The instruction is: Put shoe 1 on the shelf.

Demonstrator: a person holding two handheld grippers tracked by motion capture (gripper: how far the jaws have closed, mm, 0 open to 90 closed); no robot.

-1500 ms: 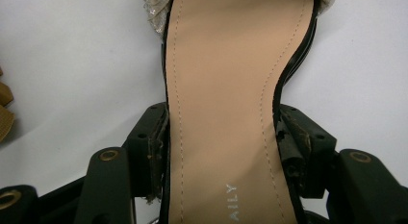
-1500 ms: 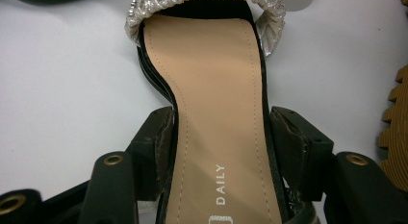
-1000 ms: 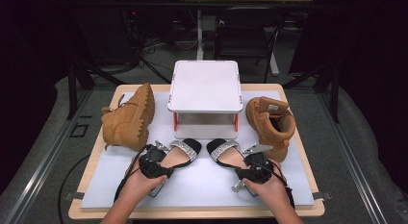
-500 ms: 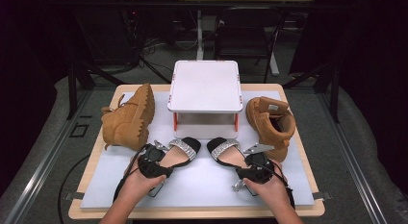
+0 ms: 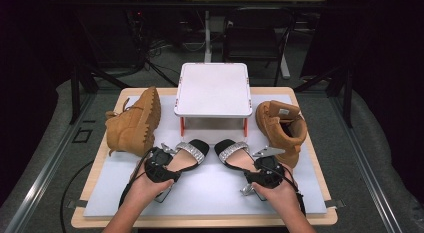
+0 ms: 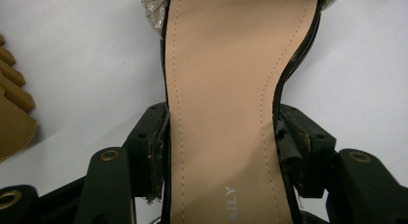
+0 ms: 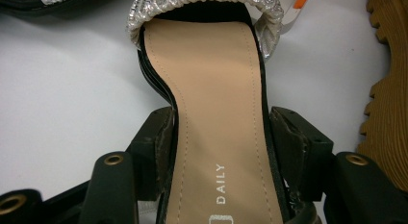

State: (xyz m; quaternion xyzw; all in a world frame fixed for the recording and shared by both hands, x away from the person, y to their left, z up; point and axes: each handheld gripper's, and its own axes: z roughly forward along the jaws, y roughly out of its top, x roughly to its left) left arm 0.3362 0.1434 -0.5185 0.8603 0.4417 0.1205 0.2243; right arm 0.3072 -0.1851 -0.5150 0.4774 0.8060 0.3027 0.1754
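Observation:
Two black sandals with tan insoles and sparkly silver toe straps lie on the white mat (image 5: 210, 190), toes pointing away from me. The left sandal (image 5: 192, 154) (image 6: 221, 65) sits between the jaws of my left gripper (image 5: 174, 164) (image 6: 222, 137), whose pads press on both sides of its narrow waist. In the same way my right gripper (image 5: 250, 167) (image 7: 221, 137) is shut on the waist of the right sandal (image 5: 232, 152) (image 7: 207, 65). A hand holds each gripper low over the mat.
A white raised stand (image 5: 213, 90) on short red legs stands at the back middle. One tan boot (image 5: 132, 123) lies on its side at the left; its sole (image 6: 12, 118) shows close by. Another tan boot (image 5: 280, 125) (image 7: 387, 89) stands upright at the right.

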